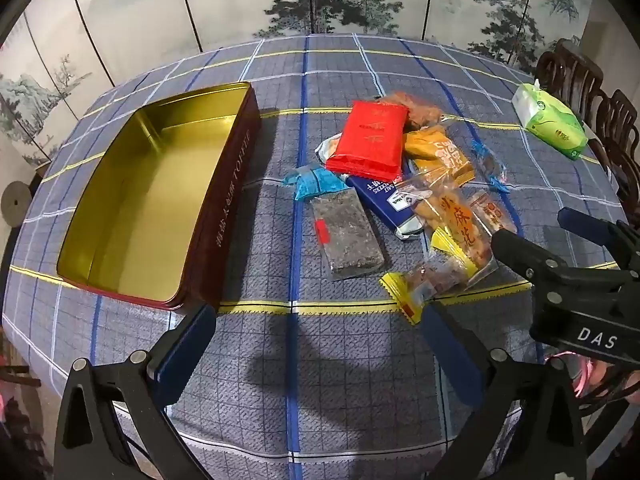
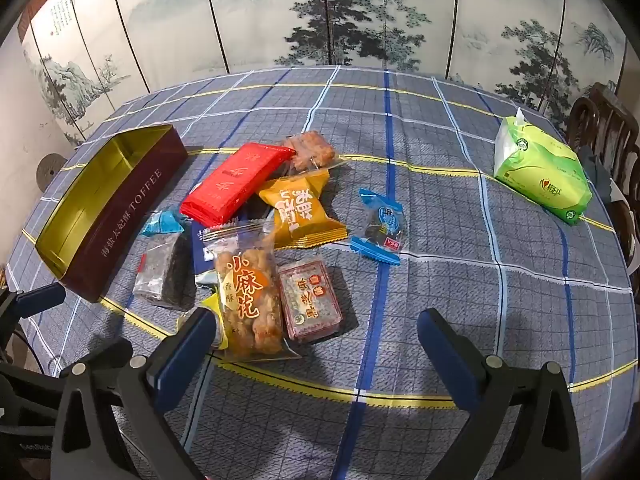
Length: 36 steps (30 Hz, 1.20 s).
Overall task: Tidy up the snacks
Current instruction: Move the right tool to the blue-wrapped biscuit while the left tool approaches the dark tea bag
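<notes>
An open maroon toffee tin [image 1: 224,216] with a bare gold inside stands at the left; it also shows in the right wrist view [image 2: 132,216]. A pile of snack packets lies to its right: a red packet [image 1: 370,138] [image 2: 236,184], a dark bar in clear wrap [image 1: 346,236] [image 2: 160,268], an orange packet [image 2: 300,212], a clear bag of fried twists [image 2: 246,300], a small red box [image 2: 310,304] and a blue candy [image 2: 380,228]. My left gripper [image 1: 316,344] is open and empty, in front of the pile. My right gripper [image 2: 316,344] is open and empty, its left finger [image 2: 188,356] next to the twists bag.
A green tissue pack [image 1: 550,120] [image 2: 544,172] lies at the table's far right. Dark wooden chairs [image 2: 604,128] stand past the right edge. A painted folding screen [image 2: 320,12] closes off the back. The table wears a blue checked cloth [image 2: 460,280].
</notes>
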Available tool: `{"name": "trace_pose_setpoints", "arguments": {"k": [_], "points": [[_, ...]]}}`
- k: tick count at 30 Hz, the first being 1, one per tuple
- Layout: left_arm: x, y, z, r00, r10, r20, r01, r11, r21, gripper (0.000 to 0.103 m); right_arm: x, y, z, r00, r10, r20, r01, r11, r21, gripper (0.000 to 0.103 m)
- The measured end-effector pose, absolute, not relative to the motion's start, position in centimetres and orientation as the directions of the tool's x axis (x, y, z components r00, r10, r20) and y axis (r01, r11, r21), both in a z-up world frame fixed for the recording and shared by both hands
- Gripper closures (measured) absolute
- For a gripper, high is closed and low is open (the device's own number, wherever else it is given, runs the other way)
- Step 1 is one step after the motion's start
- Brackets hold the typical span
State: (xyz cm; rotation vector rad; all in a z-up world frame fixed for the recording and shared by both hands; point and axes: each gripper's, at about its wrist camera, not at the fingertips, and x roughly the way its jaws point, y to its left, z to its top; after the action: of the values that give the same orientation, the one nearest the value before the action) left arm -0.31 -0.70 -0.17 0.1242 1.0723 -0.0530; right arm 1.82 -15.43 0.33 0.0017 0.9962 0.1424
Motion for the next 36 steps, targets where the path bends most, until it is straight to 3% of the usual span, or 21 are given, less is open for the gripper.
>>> {"name": "trace_pose_setpoints", "arguments": {"k": [4, 6, 26, 36], "points": [[-0.2, -0.1, -0.2, 0.455, -0.027, -0.890, 0.116, 0.993, 0.030, 0.004, 1.8, -15.5, 0.4, 0.535, 0.121, -0.836, -0.120, 0.991, 0.067, 0.000], [0.0, -0.4, -0.2, 0.456, -0.013, -0.890, 0.120, 0.992, 0.047, 0.010, 1.8, -15.5, 0.3, 0.534, 0.120, -0.837, -0.119, 0.991, 0.066, 0.000], [1.0, 1.1, -0.6, 0.479, -0.024, -0.878, 0.108, 0.994, 0.031, 0.022, 2.2, -17.6, 0.3, 0.554, 0.092, -0.828, -0.095, 0.994, 0.047, 0.001], [2.1, 1.1, -0.7, 0.451, -0.022, -0.892, 0.085, 0.996, 0.019, 0.022, 3.5, -19.1, -0.3, 0.548, 0.085, -0.832, -0.068, 0.996, 0.057, 0.002]]}}
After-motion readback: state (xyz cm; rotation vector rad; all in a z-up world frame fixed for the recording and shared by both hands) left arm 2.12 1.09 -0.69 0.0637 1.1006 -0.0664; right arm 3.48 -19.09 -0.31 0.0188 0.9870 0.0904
